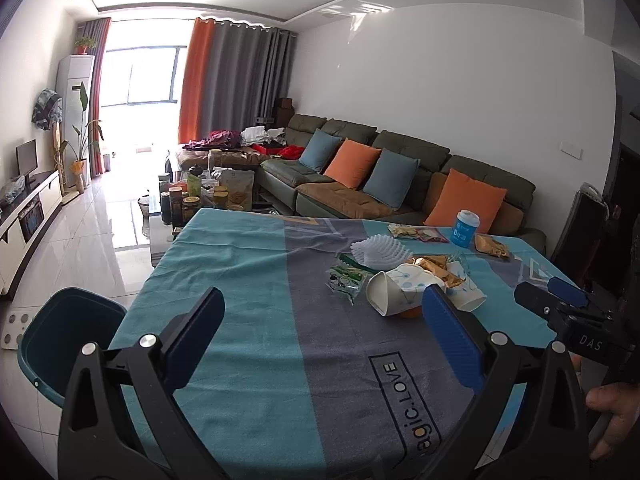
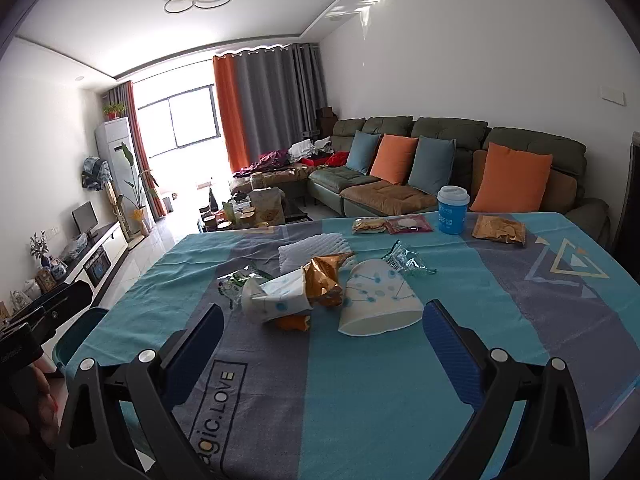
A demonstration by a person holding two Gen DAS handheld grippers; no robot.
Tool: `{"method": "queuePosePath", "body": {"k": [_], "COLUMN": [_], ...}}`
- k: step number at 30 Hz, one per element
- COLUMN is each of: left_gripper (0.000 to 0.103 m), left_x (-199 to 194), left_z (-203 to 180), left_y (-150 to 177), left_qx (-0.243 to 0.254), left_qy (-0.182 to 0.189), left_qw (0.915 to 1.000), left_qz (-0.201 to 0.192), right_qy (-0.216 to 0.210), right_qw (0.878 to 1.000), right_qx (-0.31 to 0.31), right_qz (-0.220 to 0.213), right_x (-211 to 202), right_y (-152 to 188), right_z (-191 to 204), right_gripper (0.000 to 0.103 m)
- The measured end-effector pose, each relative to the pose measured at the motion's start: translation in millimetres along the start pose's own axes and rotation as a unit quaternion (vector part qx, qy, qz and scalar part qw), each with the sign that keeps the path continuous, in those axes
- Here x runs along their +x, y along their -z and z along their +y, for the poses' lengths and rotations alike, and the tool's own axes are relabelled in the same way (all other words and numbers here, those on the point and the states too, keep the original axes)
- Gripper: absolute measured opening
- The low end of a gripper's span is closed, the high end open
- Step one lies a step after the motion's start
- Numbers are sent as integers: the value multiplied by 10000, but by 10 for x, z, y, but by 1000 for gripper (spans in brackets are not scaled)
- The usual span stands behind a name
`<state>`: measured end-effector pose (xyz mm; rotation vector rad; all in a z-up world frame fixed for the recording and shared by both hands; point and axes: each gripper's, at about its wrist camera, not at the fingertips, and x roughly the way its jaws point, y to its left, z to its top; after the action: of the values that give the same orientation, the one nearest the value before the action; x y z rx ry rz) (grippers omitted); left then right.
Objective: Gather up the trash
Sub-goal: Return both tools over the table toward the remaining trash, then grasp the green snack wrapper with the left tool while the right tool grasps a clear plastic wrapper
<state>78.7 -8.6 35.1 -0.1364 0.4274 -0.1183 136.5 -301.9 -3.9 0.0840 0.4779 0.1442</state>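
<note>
A heap of trash lies mid-table: two crushed white paper cups, a gold foil wrapper, green clear wrappers, white foam netting. The heap also shows in the left wrist view, with a crushed cup and the netting. A dark teal bin stands on the floor at the table's left edge. My left gripper is open and empty, short of the heap. My right gripper is open and empty, just before the cups; it also shows in the left wrist view.
A blue cup with a white lid, snack packets lie along the table's far edge. The tablecloth is teal and grey. A sofa with cushions stands behind, a cluttered coffee table at left.
</note>
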Motion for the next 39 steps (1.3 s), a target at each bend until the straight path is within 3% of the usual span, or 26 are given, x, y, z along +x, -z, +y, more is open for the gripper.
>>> {"method": "queuePosePath", "body": {"k": [15, 29, 39], "left_gripper": [97, 97, 97], "left_x": [724, 1615, 2244], "left_z": [-13, -66, 63], "left_y": [-128, -274, -264], "left_qx": [22, 57, -377], "left_qy": [-60, 374, 568], "left_qw": [9993, 9940, 9846], "left_qz": [370, 1024, 1609], "right_qy": [160, 339, 212], "right_qw": [9997, 9973, 9904], "right_qx": [75, 278, 434], "right_qz": [188, 594, 1293], "right_x": [463, 1157, 1809], "right_y": [-248, -532, -595], "right_z": [-208, -689, -967], "right_gripper": [96, 96, 82]}}
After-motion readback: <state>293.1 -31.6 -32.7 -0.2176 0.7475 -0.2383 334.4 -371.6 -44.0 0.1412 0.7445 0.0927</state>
